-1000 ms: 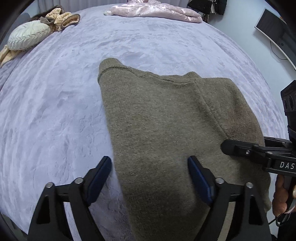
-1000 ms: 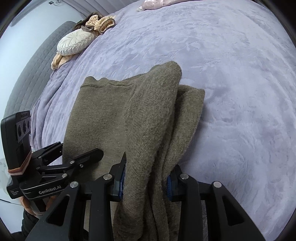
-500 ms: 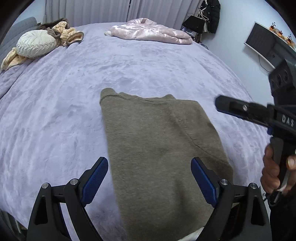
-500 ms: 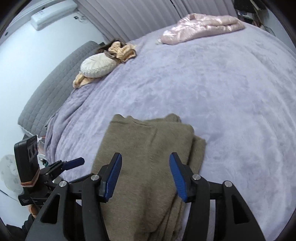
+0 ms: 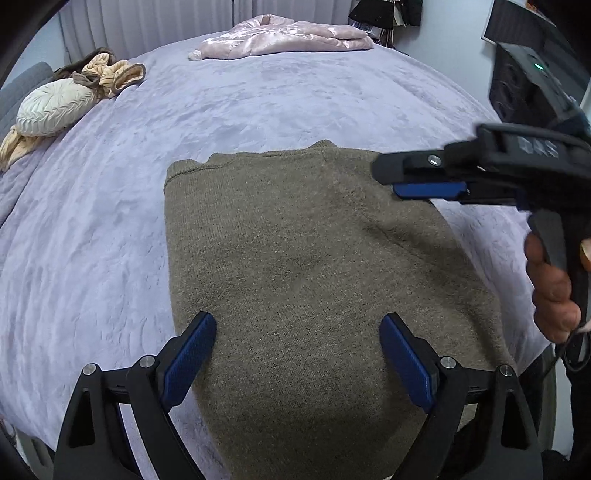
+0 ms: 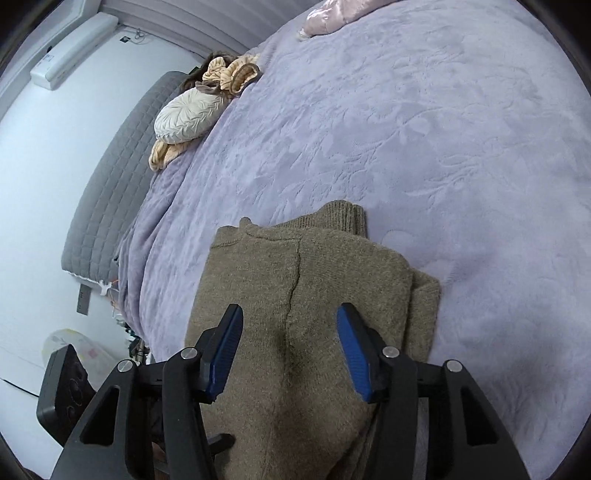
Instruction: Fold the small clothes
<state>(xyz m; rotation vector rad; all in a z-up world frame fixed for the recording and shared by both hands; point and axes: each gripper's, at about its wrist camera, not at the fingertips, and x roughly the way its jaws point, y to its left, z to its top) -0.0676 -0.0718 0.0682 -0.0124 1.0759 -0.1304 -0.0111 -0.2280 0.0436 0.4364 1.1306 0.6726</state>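
Left wrist view: the left gripper (image 5: 297, 354) fingers stand wide apart above the folded sweater (image 5: 303, 266) on the bed (image 5: 110, 221). The right gripper (image 6: 290, 350) fingers are apart, gripping nothing.

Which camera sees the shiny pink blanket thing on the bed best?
The left wrist view: the pink quilted blanket lies whole at the far edge of the purple bed. The right wrist view catches only its corner, cut off at the top.
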